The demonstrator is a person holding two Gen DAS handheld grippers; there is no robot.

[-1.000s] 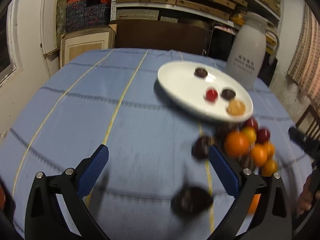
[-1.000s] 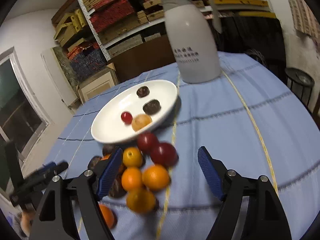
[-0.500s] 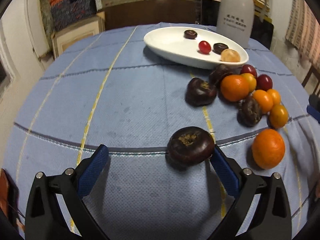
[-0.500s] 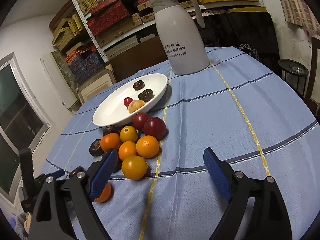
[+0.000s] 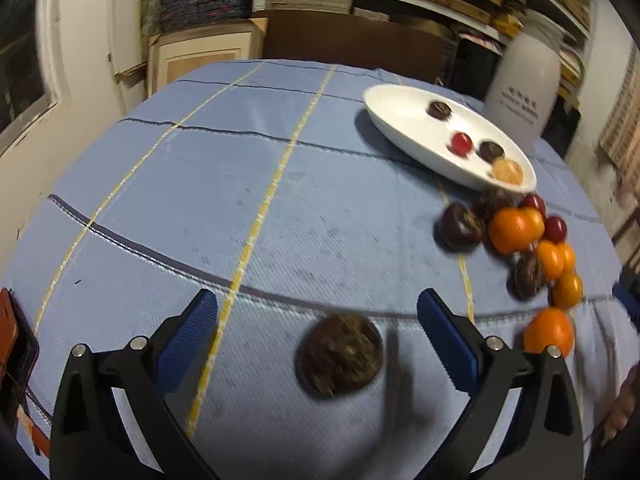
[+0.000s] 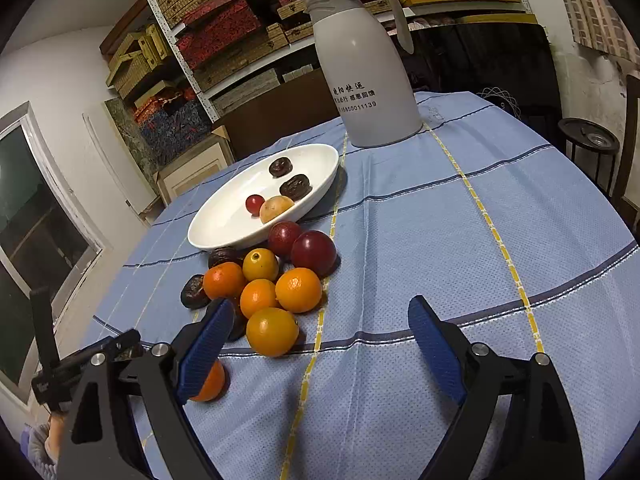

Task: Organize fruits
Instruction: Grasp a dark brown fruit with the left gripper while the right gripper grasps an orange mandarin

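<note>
We hold left gripper with fingers spread, dark fruit lying between them untouched on blue cloth. Fruit pile sits near white plate. Right gripper has jaws just opened wide, nothing between.

The tabletop is covered by a blue cloth crossed with yellow and dark lines. A white oval dish is set on it, with a white thermos jug behind. A cluster of oranges, red plums and dark fruits is gathered just near the dish. One dark round fruit is set apart.
</note>
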